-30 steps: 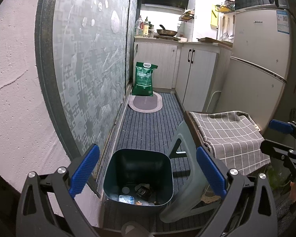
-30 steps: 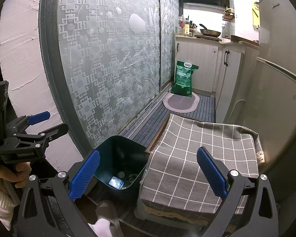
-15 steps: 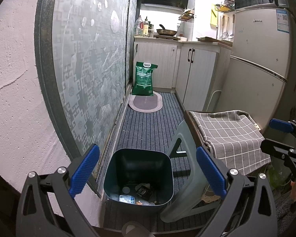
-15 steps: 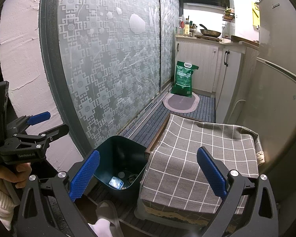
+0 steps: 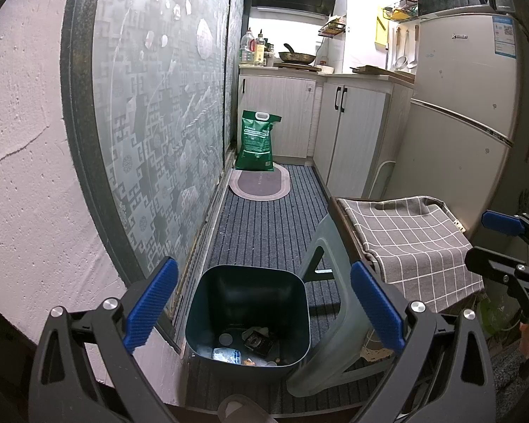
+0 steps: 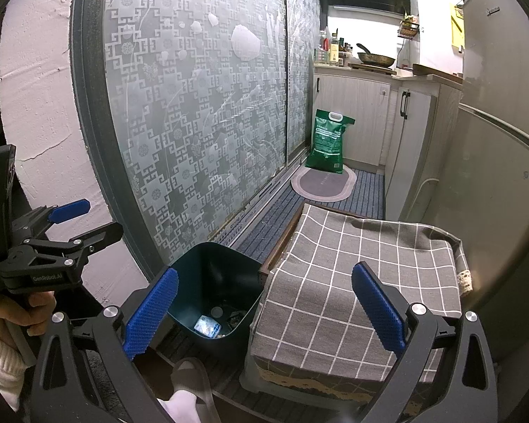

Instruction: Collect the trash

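A dark green trash bin (image 5: pixel 247 317) stands on the floor runner between the frosted sliding door and a plastic stool; several bits of trash (image 5: pixel 243 347) lie at its bottom. In the right wrist view the same bin (image 6: pixel 215 299) shows a shiny wrapper (image 6: pixel 207 327) inside. My left gripper (image 5: pixel 261 310) hovers open above the bin, holding nothing. My right gripper (image 6: pixel 264 312) is open and empty above the bin's right rim and the checked cloth (image 6: pixel 363 282). Each gripper also shows in the other's view: the right gripper (image 5: pixel 504 246) and the left gripper (image 6: pixel 84 225).
A stool (image 5: pixel 335 335) under a grey checked cloth (image 5: pixel 405 239) sits right of the bin, against the fridge (image 5: pixel 458 123). A green sack (image 5: pixel 257 144) and an oval mat (image 5: pixel 261 185) lie at the far end by the cabinets (image 5: pixel 349 141). A slippered foot (image 6: pixel 190 387) is below.
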Demonstrator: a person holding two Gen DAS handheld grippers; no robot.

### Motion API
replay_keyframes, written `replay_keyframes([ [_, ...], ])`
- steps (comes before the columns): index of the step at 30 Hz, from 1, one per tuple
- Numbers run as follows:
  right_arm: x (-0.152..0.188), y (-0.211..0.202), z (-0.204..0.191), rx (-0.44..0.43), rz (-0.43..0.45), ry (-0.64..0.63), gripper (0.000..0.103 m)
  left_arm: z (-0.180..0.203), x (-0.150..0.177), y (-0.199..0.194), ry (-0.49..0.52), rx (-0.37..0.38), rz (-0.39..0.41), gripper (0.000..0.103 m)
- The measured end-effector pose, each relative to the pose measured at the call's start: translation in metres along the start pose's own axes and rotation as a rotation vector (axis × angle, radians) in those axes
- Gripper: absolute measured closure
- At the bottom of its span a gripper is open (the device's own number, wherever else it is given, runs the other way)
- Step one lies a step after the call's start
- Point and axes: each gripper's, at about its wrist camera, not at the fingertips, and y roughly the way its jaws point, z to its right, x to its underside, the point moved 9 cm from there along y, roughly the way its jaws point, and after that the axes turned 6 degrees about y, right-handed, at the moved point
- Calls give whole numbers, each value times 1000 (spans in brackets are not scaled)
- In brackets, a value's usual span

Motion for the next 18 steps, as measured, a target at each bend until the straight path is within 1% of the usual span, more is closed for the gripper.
replay_keyframes([
  [18,0,0,-1,0,0,-1,3,-5,2,0,-6,12,-1,3],
])
